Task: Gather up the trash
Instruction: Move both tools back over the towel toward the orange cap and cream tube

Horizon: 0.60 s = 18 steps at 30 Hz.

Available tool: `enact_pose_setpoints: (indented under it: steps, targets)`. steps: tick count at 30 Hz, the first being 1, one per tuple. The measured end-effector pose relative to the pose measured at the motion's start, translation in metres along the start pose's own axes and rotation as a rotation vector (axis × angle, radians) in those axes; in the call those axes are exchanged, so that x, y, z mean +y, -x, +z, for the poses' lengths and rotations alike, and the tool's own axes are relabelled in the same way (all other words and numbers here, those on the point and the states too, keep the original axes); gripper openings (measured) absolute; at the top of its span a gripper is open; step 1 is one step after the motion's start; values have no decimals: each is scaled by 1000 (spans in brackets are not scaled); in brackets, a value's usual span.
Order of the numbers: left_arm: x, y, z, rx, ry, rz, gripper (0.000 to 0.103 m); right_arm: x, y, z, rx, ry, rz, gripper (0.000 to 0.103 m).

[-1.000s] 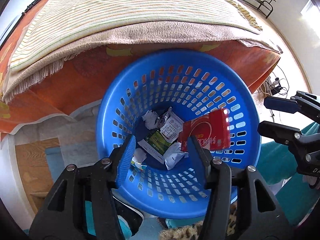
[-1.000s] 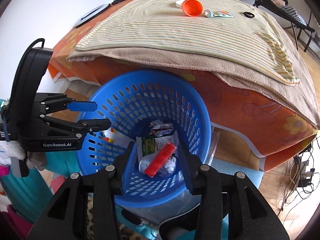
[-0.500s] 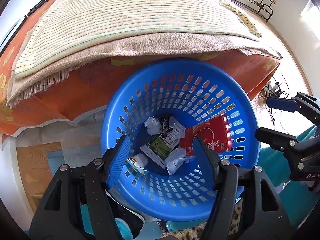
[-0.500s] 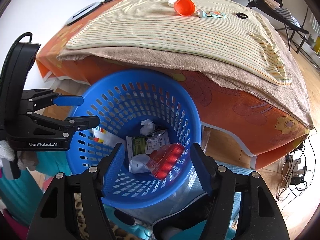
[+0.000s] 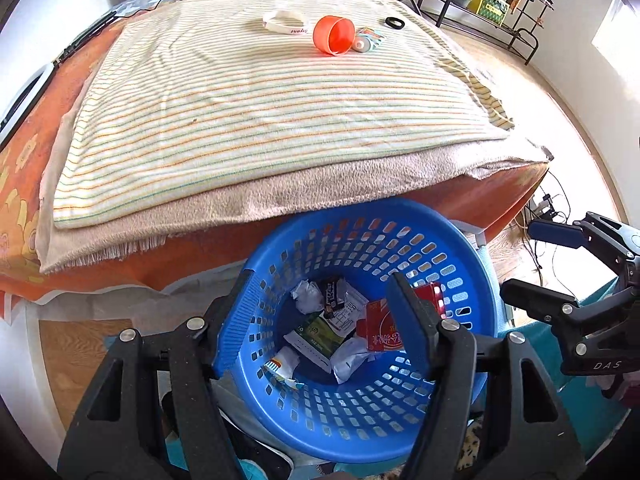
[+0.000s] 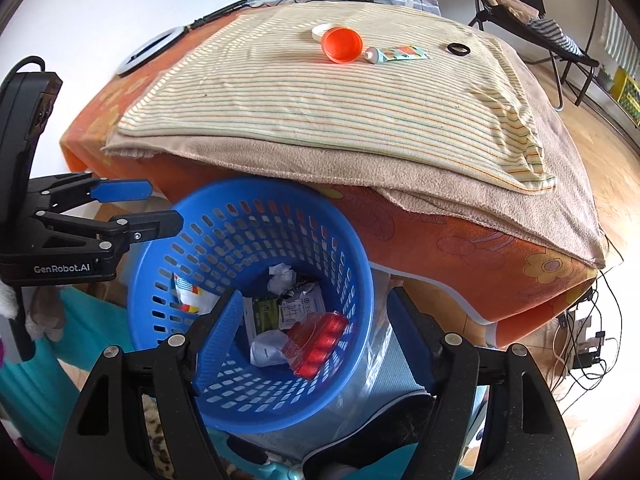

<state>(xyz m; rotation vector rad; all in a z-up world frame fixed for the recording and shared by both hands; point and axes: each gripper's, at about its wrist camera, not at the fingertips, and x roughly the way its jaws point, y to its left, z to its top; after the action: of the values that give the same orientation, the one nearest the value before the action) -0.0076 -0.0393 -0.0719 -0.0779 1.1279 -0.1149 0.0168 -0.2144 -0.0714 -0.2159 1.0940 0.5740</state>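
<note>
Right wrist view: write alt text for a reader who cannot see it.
The open, empty right gripper hovers over a blue basket holding a red packet and crumpled wrappers. Behind, an orange cup lies on a striped blanket.

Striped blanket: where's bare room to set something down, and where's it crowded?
The striped blanket is bare across its whole near half, from the orange cup down to the edge above the blue basket. Crowded: the far strip, with white band, cup, tube, black ring.
</note>
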Motion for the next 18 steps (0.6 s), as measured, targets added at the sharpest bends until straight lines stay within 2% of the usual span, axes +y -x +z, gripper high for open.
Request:
enact_pose_setpoints:
  steps: [10, 18]
  targets:
    - [-2, 8, 48, -52, -47, -8, 68, -26, 8, 33, -44, -68, 38, 74]
    - [-4, 2, 93, -88, -87, -5, 68, -64, 8, 78, -89, -165, 71, 74]
